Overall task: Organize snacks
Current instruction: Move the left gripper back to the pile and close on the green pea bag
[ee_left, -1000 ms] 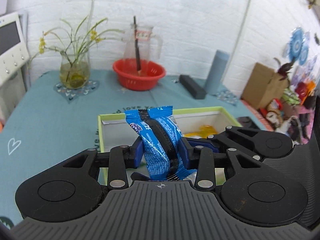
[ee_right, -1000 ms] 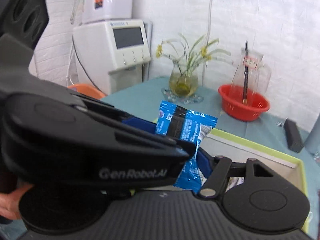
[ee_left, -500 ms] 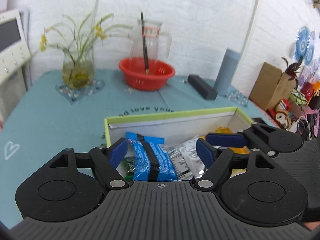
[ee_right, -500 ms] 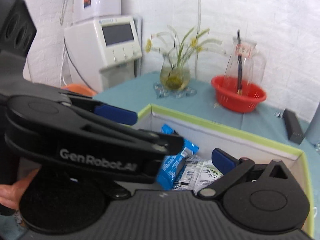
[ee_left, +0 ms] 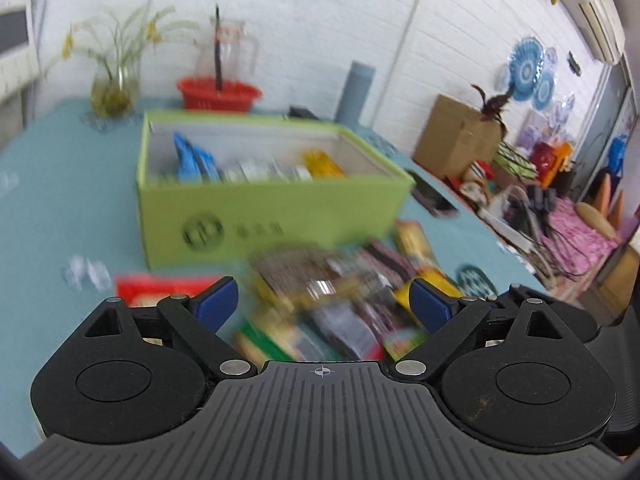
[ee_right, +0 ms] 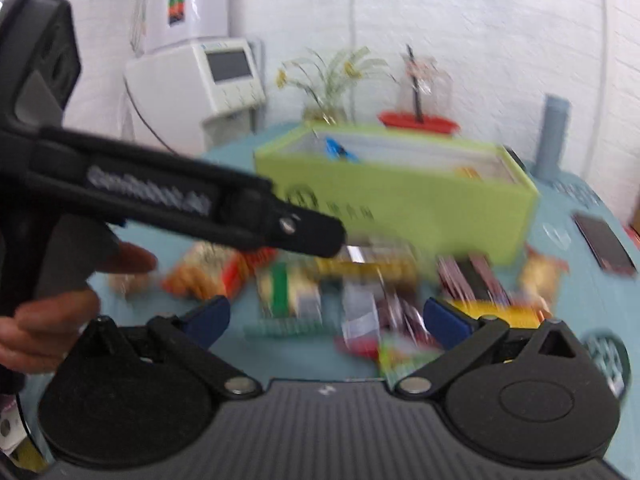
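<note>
Both grippers hovered over the blurred heap of loose snack packets (ee_left: 332, 296) lying on the teal tablecloth (ee_left: 60, 200) just in front of the open lime-green cardboard box (ee_left: 272, 208), presumably positioned to select a packet. The left gripper (ee_left: 323, 304) and the right gripper (ee_right: 326, 320) each showed jaws spread wide and empty. A blue foil packet (ee_left: 192, 160) stood inside the box, near its left wall.

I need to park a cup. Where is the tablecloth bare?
Bare teal tablecloth lies left of the green box, toward the flower vase. The snack pile in front of the box is crowded.
</note>
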The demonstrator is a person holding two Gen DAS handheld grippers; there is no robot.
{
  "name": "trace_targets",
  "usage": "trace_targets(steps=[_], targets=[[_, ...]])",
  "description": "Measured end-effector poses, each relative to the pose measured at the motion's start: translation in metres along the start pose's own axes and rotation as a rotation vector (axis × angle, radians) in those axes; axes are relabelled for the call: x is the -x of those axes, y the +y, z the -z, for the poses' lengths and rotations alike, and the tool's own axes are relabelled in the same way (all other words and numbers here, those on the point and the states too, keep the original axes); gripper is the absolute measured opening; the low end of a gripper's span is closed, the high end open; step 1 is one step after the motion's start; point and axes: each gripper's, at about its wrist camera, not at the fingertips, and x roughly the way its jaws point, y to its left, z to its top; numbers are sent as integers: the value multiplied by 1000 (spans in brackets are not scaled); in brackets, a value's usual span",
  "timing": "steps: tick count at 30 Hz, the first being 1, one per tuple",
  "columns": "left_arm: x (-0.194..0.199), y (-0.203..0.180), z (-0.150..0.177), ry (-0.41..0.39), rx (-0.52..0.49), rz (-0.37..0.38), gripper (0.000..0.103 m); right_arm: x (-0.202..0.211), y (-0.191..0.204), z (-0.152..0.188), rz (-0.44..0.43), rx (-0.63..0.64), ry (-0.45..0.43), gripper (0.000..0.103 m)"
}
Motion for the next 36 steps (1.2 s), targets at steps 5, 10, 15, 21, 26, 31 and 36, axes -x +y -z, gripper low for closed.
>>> trace_targets(steps=[5, 10, 15, 21, 26, 31, 36], targets=[[-17, -13, 29, 106, 95, 119, 71, 11, -19, 23, 7, -73, 46, 102], [-36, -26, 30, 161, 92, 127, 59, 6, -25, 29, -47, -83, 53, 102], [-56, -35, 31, 239, 81, 162, 30, -11, -18, 30, -46, -54, 90, 102], [-41, -26, 38, 264, 83, 145, 6, -9, 4, 28, -91, -16, 78, 102], [-5, -5, 56, 256, 122, 91, 9, -6, 39, 30, -169, 46, 83, 102], [18, 9, 60, 192, 157, 37, 39, 0, 51, 30, -182, 61, 58, 102], [16, 2, 54, 155, 90, 42, 50, 3, 36, 29, -106, 19, 58, 102]])
